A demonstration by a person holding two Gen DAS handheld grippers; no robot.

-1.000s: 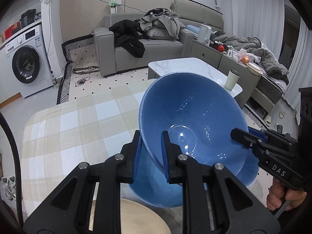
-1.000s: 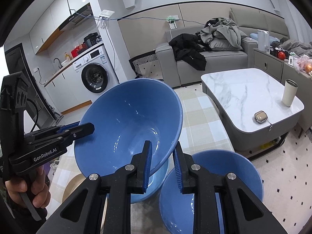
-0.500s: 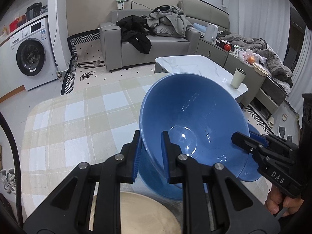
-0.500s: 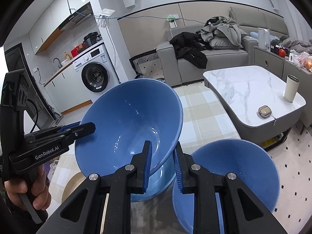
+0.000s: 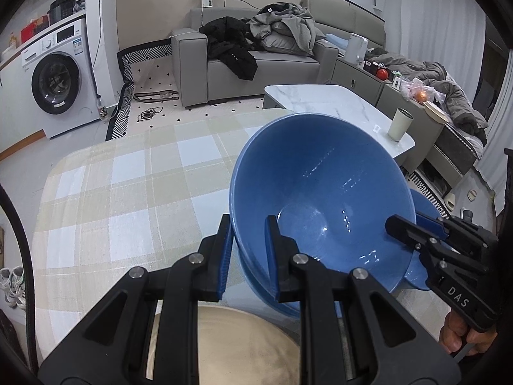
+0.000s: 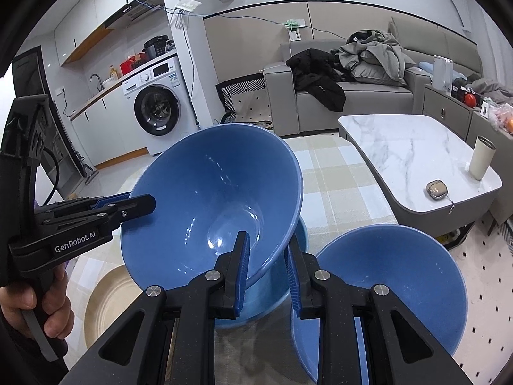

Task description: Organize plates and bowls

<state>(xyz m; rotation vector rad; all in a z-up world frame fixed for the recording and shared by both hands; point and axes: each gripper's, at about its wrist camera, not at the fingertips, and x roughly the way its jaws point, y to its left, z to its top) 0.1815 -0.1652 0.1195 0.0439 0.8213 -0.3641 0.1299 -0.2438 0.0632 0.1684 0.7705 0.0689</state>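
Checked-cloth desk (image 5: 128, 199): both grippers, left (image 5: 248, 256) and right (image 6: 267, 266), jaws clamped on the tilted blue bowl (image 6: 211, 205); uneven release risks chipping the bowl underneath (image 6: 256, 301).

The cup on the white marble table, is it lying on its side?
No, the cup stands upright near the edge of the marble table.

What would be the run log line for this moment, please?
left gripper: shut on held bowl rim | right gripper: shut on opposite rim | held bowl: tilted over second bowl | third bowl: beside
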